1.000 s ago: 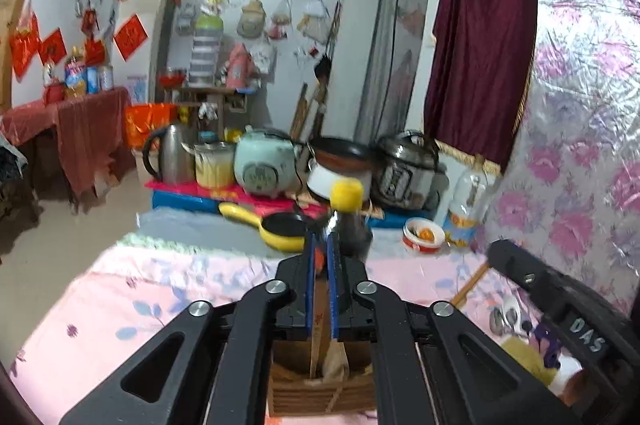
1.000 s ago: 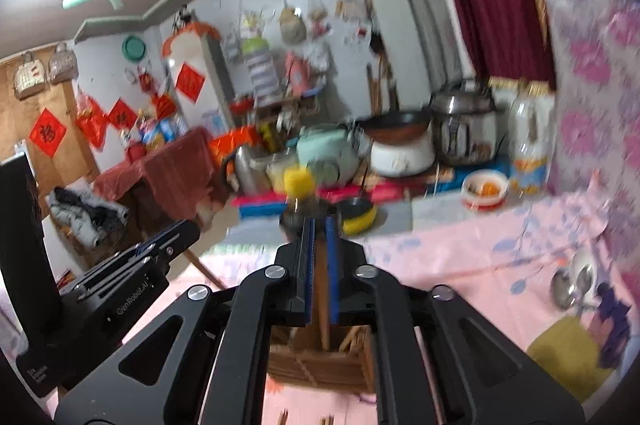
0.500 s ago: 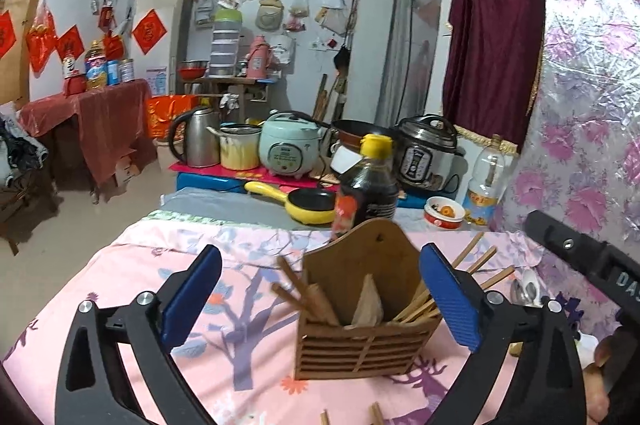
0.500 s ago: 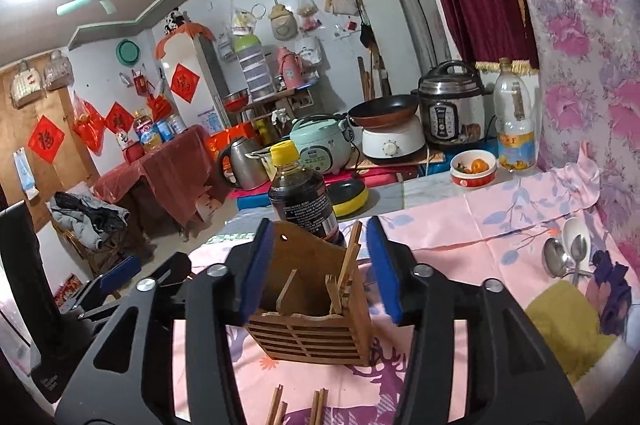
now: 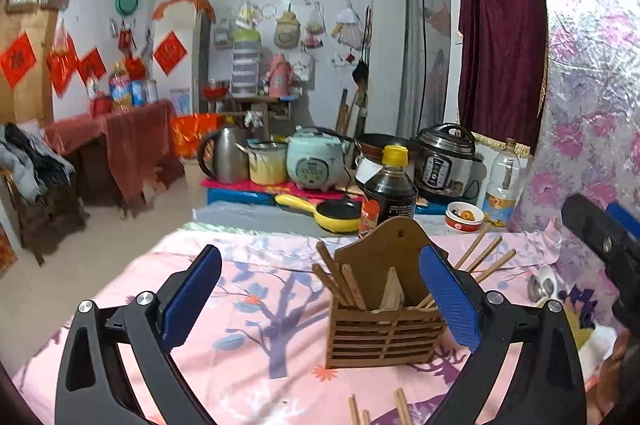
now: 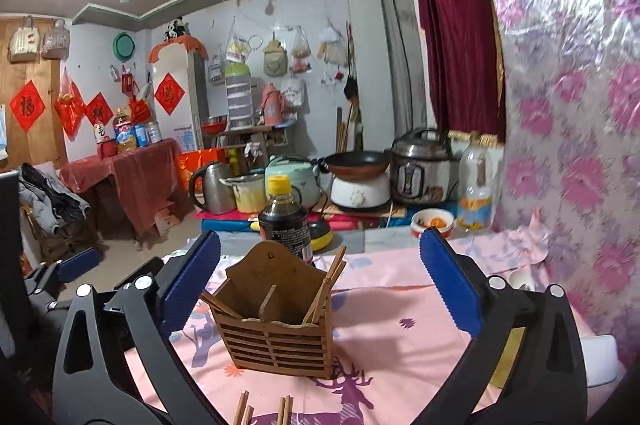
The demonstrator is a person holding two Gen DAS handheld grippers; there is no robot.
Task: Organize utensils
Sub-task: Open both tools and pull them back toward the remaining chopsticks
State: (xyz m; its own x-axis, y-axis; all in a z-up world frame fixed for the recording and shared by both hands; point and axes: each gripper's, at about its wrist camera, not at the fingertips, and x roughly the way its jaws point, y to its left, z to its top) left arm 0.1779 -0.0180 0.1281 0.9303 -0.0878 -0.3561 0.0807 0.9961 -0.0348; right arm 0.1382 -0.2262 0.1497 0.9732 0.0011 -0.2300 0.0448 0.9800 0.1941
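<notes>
Wooden slatted utensil holder (image 5: 384, 325), upright on the pink cloth near centre, chopsticks (image 5: 340, 283) leaning in its compartments, loose chopsticks (image 6: 264, 411) lying at the near edge. Sticks likely light, stiff, thin and prone to roll: take at mid-length, across the shaft. Left gripper (image 5: 320, 299) and right gripper (image 6: 320, 285): jaws just opened, now fully spread, holding nothing

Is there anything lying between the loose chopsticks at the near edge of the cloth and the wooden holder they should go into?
Nothing visible does. The loose chopsticks lie on bare pink tablecloth just in front of the wooden chopstick holder; the soy sauce bottle stands behind it, out of the path. The right gripper is open and empty.
</notes>
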